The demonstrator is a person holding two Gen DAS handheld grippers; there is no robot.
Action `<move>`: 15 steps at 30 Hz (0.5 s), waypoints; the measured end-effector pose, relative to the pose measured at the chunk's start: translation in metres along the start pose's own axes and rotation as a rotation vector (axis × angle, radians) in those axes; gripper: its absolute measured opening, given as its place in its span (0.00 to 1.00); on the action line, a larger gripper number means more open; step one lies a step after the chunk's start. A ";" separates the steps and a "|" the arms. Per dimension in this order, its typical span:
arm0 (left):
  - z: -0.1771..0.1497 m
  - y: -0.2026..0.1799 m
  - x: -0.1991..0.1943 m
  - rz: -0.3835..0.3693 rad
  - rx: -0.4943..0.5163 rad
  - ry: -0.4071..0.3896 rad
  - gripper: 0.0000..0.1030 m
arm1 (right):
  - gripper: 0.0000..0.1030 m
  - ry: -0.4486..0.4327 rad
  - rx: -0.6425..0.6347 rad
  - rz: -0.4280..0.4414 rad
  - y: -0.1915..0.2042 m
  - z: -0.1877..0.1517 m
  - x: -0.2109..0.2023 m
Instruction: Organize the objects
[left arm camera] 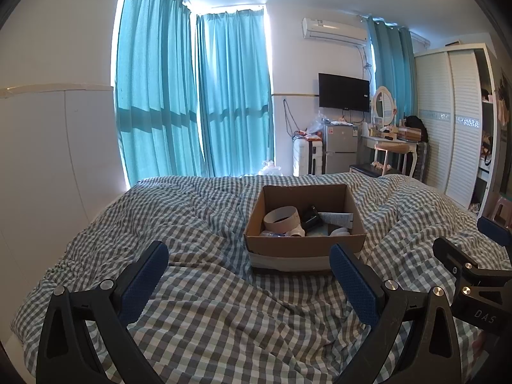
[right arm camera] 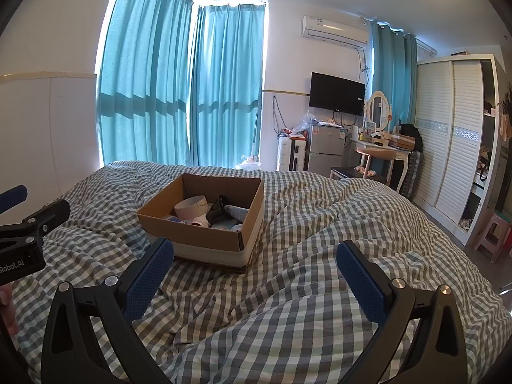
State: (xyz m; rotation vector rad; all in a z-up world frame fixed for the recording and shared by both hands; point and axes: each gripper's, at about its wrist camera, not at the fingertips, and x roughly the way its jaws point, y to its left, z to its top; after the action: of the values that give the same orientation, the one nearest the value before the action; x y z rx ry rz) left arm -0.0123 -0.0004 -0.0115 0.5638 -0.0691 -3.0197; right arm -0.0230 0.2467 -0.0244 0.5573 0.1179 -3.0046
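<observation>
A bed covered in a rumpled grey-and-white checked duvet [left arm camera: 208, 320] is filling the lower part of both wrist views, with teal curtains [left arm camera: 192, 96] hanging behind it. Starting at the left, the left gripper [left arm camera: 249, 276] is hovering above the duvet's near edge, its blue-padded jaws spread wide and grasping nothing. Just ahead of it, toward the middle of the bed, an open cardboard box [left arm camera: 304, 246] is sitting on the duvet. Inside, a roll of beige tape [left arm camera: 281, 219], a small black object [left arm camera: 312, 219] and a squeeze tube [left arm camera: 336, 218] are lying loosely together with a few items too small to name. Further right, the right gripper [right arm camera: 254, 280] is likewise hanging released and empty. Nothing is lying loose on the duvet, so the gathering appears largely done; whether the box's contents need further sorting cannot be told.
</observation>
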 end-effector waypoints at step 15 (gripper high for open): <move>-0.001 -0.002 -0.002 0.015 0.022 -0.008 1.00 | 0.99 0.014 -0.006 -0.003 0.003 -0.004 0.002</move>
State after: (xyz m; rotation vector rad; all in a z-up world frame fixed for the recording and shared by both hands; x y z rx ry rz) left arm -0.0104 0.0017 -0.0122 0.5509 -0.1067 -3.0100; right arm -0.0228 0.2436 -0.0289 0.5786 0.1289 -3.0022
